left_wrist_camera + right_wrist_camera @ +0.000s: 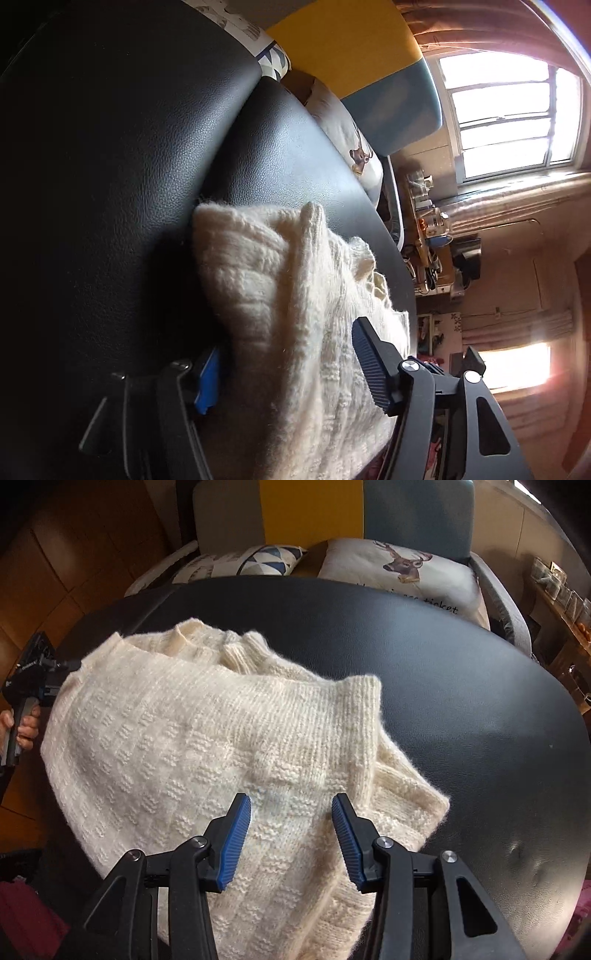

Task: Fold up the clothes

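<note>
- Sweater (207,731), cream knit, lies on black padded surface (461,686), near its front-left edge; part hangs over the near edge.
- Right gripper (291,819): jaws wide, nothing between them, poised just above sweater's near part.
- Left gripper (284,373): jaws spread wide w/ sweater's left side bunched between them; not clamped as far as left wrist view shows. In right view it sits at the sweater's left edge, held by a hand (22,727).
- Progress: right-hand portion w/ ribbed hem looks laid over the body, ribbed cuff near the neck, so approx. partly folded. Shape is uneven and rumpled, not a tidy packet; squaring up appears left.
- Beyond: cushions (402,572) on a seat behind; window (513,110) in left view.
</note>
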Demonstrator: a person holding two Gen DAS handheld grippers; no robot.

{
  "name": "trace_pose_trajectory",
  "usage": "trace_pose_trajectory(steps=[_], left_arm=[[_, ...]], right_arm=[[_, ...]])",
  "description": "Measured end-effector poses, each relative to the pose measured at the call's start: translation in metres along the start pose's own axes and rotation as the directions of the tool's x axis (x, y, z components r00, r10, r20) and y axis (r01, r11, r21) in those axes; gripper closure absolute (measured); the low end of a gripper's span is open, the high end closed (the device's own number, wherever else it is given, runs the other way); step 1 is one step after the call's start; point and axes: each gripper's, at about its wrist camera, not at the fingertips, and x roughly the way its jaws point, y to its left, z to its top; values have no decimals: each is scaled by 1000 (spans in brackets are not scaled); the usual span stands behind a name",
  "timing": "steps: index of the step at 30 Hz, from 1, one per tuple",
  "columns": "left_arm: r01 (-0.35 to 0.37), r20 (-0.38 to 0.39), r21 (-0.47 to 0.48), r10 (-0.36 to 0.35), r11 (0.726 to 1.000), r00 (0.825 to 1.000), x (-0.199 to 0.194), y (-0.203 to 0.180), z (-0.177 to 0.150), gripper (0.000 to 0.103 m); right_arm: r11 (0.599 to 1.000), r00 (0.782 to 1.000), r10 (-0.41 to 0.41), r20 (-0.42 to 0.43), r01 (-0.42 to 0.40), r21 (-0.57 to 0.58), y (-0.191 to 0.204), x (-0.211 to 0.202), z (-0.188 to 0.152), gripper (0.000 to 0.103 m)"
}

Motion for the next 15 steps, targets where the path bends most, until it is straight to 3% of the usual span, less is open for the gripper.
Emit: trace_pose_trajectory(steps=[5, 6, 7, 11, 15], left_arm=[[-40, -14, 48, 41, 998, 999, 5, -6, 0, 36], [-54, -14, 61, 55, 997, 998, 6, -7, -1, 60], [-68, -14, 75, 69, 995, 998, 7, -8, -2, 76], [-116, 3, 122, 116, 986, 993, 8, -15, -6, 82], [-111, 40, 104, 108, 988, 993, 5, -20, -7, 84]], right_arm=[[996, 998, 58, 2, -58, 64, -8, 11, -3, 56], [995, 998, 66, 8, -67, 72, -10, 11, -4, 56], [994, 997, 72, 14, -73, 75, -11, 11, -6, 56], [998, 999, 47, 2, -47, 38, -7, 7, -5, 56], [997, 1000, -29, -5, 28, -74, 4, -5, -4, 56]])
